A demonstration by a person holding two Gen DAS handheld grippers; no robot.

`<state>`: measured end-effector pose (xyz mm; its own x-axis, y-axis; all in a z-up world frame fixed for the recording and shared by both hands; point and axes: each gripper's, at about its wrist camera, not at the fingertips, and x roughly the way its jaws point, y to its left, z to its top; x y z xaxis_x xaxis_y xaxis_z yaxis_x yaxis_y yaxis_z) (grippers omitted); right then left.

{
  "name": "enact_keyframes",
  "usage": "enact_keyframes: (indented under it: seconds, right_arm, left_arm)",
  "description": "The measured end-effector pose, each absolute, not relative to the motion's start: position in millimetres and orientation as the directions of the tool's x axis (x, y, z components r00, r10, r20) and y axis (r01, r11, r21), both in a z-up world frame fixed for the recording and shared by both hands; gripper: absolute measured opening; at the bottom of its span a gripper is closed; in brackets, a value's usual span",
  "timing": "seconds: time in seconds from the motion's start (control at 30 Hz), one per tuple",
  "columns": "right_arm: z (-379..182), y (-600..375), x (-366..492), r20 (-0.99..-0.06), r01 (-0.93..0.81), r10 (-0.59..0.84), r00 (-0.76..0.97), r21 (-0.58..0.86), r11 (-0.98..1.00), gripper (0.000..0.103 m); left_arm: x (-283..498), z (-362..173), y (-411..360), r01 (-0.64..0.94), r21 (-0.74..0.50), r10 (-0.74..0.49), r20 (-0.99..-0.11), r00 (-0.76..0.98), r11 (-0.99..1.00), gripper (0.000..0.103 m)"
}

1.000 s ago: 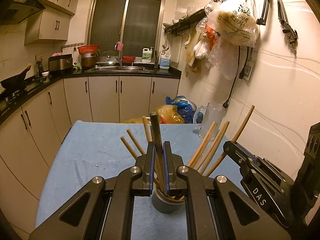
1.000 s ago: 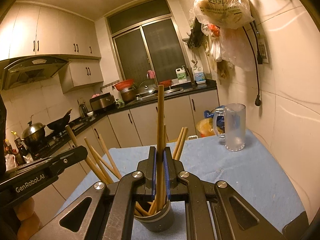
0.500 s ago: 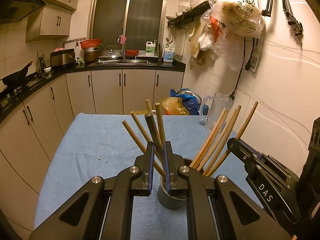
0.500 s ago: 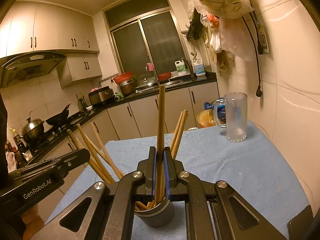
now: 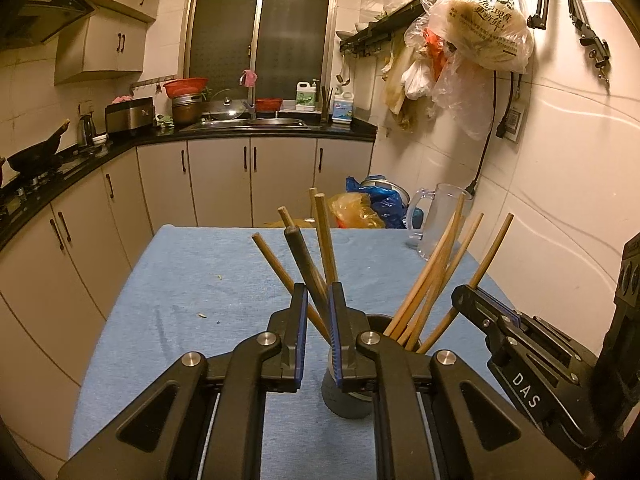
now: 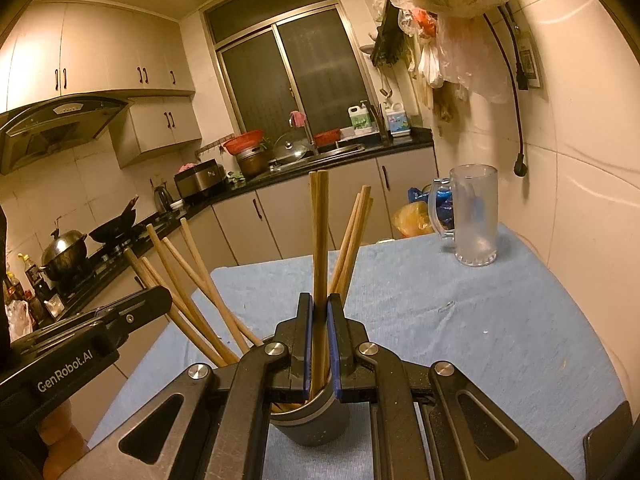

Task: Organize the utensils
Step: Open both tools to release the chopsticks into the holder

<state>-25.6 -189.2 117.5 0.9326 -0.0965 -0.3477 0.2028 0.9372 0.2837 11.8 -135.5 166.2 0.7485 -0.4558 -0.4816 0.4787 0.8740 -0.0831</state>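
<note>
Two hand-held grippers are working over a grey utensil cup (image 6: pixel 316 420) standing on the blue-covered counter (image 6: pixel 460 320), near its front edge. The right gripper (image 6: pixel 319 308) is clenching a pair of upright wooden chopsticks (image 6: pixel 319 240) whose lower ends are sitting inside the cup, presumably to steer them down among the others without tipping the holder. The left gripper (image 5: pixel 318 300) is standing with its jaws parted; a dark-handled utensil (image 5: pixel 304 264) is leaning between them, apparently loose and slanting away to the left, its lower end hidden, so it seems let go into the cup (image 5: pixel 348 396). The other chopsticks (image 5: pixel 440 276) are fanning out against the rim, which is keeping them upright. A clear glass mug (image 6: pixel 472 216) is standing well apart at the far right of the counter, by the wall
</note>
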Motion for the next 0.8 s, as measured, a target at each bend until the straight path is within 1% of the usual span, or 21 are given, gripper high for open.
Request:
enact_keyframes:
  seconds: [0.47, 0.53, 0.6, 0.63, 0.77, 0.8]
  right_arm:
    - [119, -188, -30, -0.349, 0.187, -0.075, 0.934, 0.301, 0.935, 0.009]
    - [121, -189, -31, -0.346, 0.189, -0.078, 0.935, 0.301, 0.935, 0.009]
    - [123, -190, -33, -0.342, 0.193, -0.084, 0.936, 0.298, 0.935, 0.009]
    - [124, -190, -34, -0.341, 0.193, -0.084, 0.936, 0.299, 0.935, 0.009]
    - [125, -191, -37, -0.343, 0.198, -0.089, 0.935, 0.299, 0.933, 0.011]
    - [125, -190, -38, -0.344, 0.199, -0.09, 0.935, 0.298, 0.934, 0.013]
  left_arm:
    - [12, 166, -136, 0.465, -0.082, -0.442, -0.488, 0.752, 0.882, 0.01]
    - [12, 167, -136, 0.46, -0.08, -0.437, -0.49, 0.754, 0.884, 0.012]
    - [13, 167, -136, 0.455, -0.08, -0.433, -0.49, 0.757, 0.887, 0.021]
    - [12, 168, -136, 0.451, -0.079, -0.429, -0.486, 0.761, 0.889, 0.023]
    - [10, 168, -135, 0.446, -0.072, -0.422, -0.485, 0.766, 0.892, 0.026]
    - [10, 168, -134, 0.444, -0.069, -0.419, -0.485, 0.768, 0.893, 0.027]
